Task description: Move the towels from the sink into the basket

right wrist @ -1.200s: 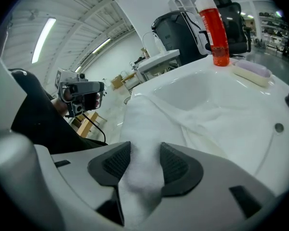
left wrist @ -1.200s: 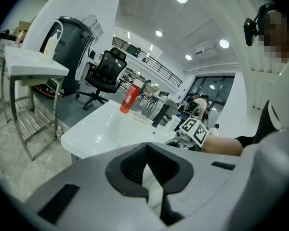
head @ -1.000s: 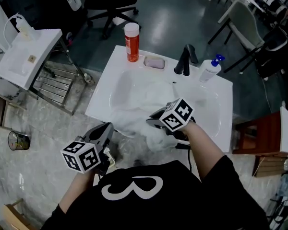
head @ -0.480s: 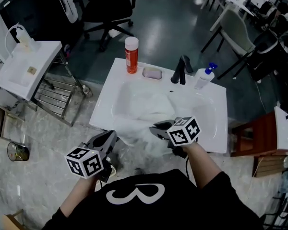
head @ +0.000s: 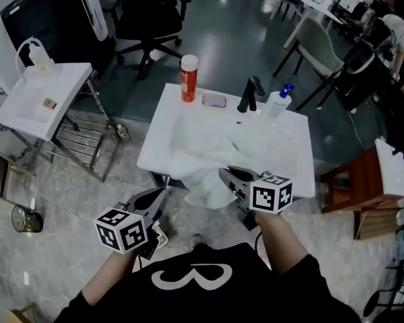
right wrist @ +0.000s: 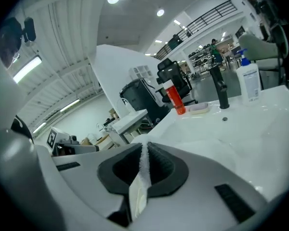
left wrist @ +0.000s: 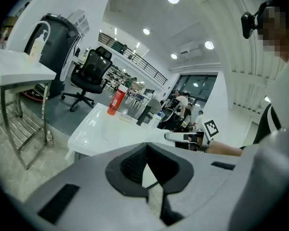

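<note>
The right claw (head: 227, 175) is clenched on a fold of the white towel (head: 203, 177) at the near rim of the sink (head: 289, 155), and the cloth trails from the basin over that near edge. The left claw (head: 161, 195) is closed on nothing, near and left of the sink, just left of the hanging cloth. Along the far rim stand an orange bottle (head: 188, 78), a black faucet (head: 249, 94) and a soap dispenser (head: 276, 103).

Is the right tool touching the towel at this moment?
Touching. The right gripper view shows the right tool shut on a fold of the white towel; the rest drapes over the sink rim.
</note>
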Motion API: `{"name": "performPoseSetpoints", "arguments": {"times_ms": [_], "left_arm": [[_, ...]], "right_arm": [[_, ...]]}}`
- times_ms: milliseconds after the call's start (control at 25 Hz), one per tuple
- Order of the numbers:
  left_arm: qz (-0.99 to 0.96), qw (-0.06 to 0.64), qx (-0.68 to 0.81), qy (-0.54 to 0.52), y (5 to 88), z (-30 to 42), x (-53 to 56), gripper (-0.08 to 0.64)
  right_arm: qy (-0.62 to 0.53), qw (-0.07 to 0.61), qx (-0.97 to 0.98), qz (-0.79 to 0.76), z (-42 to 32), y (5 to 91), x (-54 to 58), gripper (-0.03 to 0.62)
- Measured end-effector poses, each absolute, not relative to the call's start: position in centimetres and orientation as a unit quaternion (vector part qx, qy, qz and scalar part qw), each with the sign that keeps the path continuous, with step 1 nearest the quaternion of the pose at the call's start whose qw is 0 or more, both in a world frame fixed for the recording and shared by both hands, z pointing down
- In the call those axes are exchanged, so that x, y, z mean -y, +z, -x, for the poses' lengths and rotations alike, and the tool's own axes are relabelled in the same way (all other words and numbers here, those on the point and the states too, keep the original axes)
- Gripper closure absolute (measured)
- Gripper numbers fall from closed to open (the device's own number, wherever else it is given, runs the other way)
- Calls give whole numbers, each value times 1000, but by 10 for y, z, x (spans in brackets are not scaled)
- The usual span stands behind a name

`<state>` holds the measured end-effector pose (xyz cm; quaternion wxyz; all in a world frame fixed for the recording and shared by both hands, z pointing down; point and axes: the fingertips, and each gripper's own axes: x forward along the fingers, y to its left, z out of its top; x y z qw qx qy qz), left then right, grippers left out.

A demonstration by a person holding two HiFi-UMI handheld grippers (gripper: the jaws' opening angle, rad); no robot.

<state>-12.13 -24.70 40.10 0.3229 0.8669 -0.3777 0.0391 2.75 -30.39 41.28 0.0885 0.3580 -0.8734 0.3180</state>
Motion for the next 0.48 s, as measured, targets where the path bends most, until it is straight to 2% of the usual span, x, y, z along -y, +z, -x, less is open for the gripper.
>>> {"name": "performPoseSetpoints", "arguments": {"times_ms": [240,480], "left_arm": [[-877,309,367,36,387,141,199,554],[-884,309,347,39,387,148,152,554]], "right_arm": [[306,25,869,-389,-21,379,256,568],[297,-9,865,-404,-17,365,206,569]]}}
